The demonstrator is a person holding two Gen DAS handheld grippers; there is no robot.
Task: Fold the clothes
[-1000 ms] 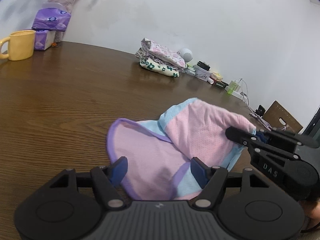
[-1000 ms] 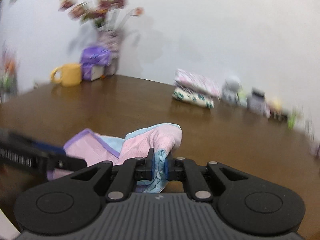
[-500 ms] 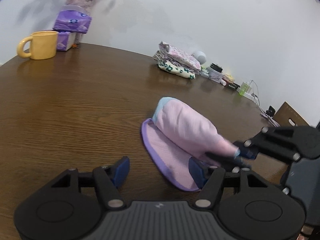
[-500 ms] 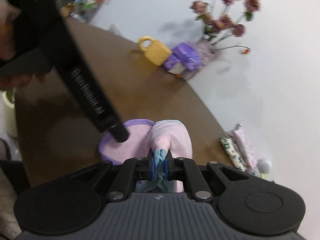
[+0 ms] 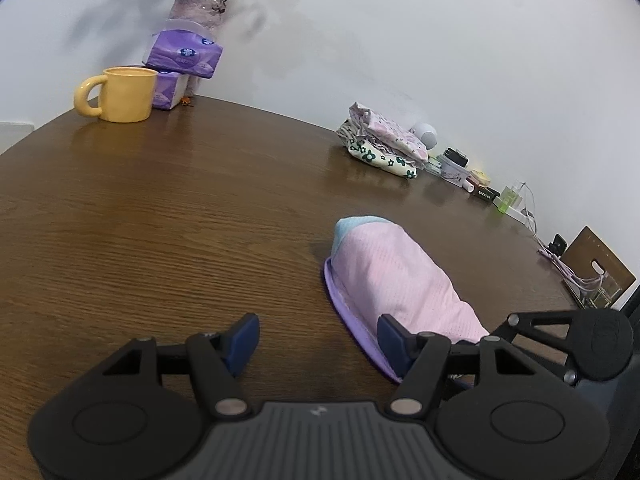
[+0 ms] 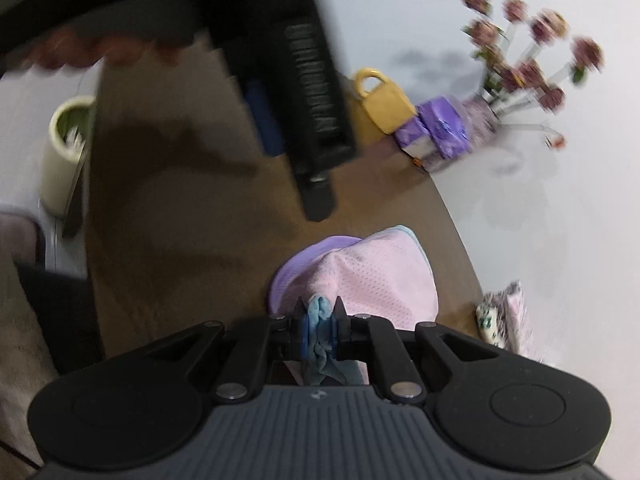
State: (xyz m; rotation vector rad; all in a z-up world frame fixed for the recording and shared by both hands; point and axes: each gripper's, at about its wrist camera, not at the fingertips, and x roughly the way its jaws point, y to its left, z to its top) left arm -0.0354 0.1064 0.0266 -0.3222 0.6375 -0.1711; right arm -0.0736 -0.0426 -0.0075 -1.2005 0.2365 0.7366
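The pink mesh garment (image 5: 400, 276) lies on the wooden table (image 5: 168, 216), folded over on itself into a long padded bundle with a purple-trimmed layer showing beneath its edge and a pale blue band at its far end. Taking this garment as the landmark: the left tongs (image 5: 318, 338) hang just at its near end, spread wide with nothing between the blue pads (image 5: 242, 336); one pad sits over bare wood to the garment's left, the other overlaps the purple hem in the view, though whether it touches cannot be told. The right tongs (image 6: 321, 322) are clamped tight on a bunched pale blue corner of the same garment at its near end, the pink mesh rising away from the grip. In the left wrist view the black body of the right tool shows at the garment's near right.

Well beyond the garment, toward the wall, sits a stack of folded floral clothes (image 5: 380, 146), with a clutter of small items just to its right along the table's edge. Far to the garment's left stand a yellow mug (image 5: 120, 94), purple tissue packs (image 5: 182, 56) and a vase of flowers (image 5: 198, 8). The right wrist view is motion-blurred; a pale cylindrical container (image 6: 68, 152) stands off the table's edge.
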